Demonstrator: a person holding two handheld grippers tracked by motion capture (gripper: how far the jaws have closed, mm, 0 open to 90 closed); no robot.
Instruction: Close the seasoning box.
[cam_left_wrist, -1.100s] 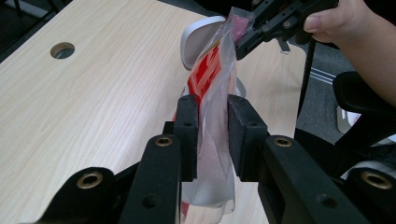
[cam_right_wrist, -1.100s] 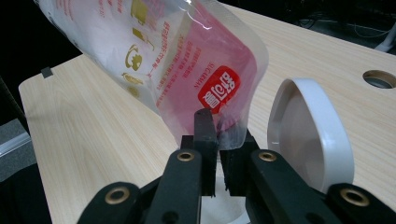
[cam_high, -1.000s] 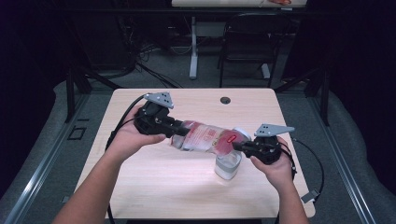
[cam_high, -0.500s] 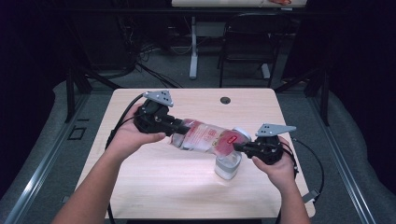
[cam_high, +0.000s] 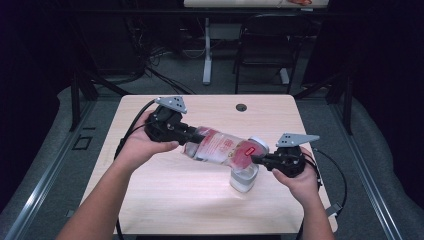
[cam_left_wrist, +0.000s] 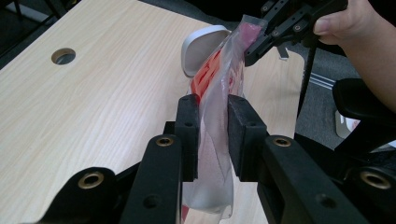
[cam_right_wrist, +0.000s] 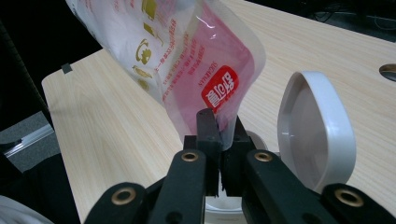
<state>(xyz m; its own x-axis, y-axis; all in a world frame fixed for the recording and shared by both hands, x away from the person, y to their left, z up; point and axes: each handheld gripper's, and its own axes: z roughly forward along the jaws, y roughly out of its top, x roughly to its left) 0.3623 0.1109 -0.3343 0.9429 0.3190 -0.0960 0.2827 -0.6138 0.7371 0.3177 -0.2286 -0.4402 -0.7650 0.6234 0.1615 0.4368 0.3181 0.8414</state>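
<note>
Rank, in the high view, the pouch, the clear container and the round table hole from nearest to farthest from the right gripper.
From the right gripper:
1. Pouch, clamped in its fingers.
2. Clear container, just below, lid open.
3. Table hole, near the far edge.

Left tool (cam_left_wrist: 214, 135) clamps the plastic pouch (cam_left_wrist: 219, 88) above the table (cam_left_wrist: 93, 102)

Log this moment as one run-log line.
left gripper: shut on pouch | right gripper: shut on pouch corner | pouch above open container
</note>
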